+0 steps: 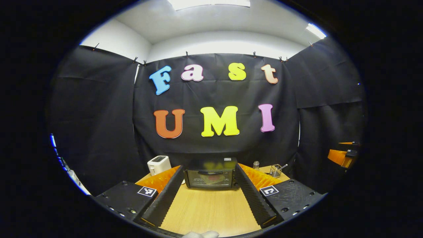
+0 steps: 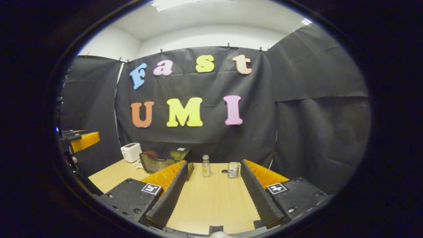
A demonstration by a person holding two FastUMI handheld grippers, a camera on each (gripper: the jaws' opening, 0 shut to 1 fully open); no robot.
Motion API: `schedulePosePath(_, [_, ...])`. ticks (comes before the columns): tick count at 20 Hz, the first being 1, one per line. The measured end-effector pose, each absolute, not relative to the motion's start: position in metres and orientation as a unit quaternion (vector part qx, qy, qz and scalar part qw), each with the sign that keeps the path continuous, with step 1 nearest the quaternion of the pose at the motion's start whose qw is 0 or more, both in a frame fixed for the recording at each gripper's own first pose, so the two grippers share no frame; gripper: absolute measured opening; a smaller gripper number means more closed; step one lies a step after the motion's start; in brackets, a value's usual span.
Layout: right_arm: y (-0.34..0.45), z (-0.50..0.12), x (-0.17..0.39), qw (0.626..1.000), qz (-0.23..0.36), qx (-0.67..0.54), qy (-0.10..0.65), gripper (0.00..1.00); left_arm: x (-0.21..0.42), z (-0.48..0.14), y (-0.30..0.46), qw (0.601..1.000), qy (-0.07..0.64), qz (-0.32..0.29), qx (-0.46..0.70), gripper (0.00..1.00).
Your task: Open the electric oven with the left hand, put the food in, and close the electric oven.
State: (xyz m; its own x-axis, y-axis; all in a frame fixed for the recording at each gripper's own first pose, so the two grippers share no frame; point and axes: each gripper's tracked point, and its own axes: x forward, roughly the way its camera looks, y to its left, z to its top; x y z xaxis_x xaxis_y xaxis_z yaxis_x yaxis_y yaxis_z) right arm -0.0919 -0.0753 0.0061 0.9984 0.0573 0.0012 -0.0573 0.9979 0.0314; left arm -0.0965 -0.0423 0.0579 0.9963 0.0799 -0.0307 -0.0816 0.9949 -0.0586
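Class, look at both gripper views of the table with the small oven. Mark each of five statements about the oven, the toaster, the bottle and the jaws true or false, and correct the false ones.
1. The electric oven has its door closed. True.
2. The white toaster stands to the right of the oven in the left gripper view. False: it stands to the oven's left.
3. The left gripper has its jaws open and holds nothing. True.
4. The right gripper is clamped on the small bottle. False: its jaws are open, and the bottle stands free on the wooden table.
5. The bottle lies on its side. False: it stands upright.
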Motion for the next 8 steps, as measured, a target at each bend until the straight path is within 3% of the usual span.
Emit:
schedulePosePath(1, [-0.073,0.01,-0.093,0.999,0.027,0.018,-0.005,1.0,-0.093,0.062,-0.046,0.999,0.009,0.033,-0.033,0.98])
schedulePosePath(4, [-0.072,0.018,-0.096,1.0,0.017,0.018,-0.009,1.0,-0.088,0.061,-0.044,0.999,0.009,0.025,-0.033,0.98])
schedulePosePath(5, [-0.07,0.023,-0.097,1.0,0.014,0.019,-0.013,0.96,-0.087,0.062,-0.044,0.999,0.009,0.022,-0.033,0.98])
schedulePosePath(8, [-0.064,0.027,-0.097,1.0,0.01,0.016,-0.017,1.0,-0.084,0.062,-0.042,0.999,0.011,0.014,-0.036,0.97])
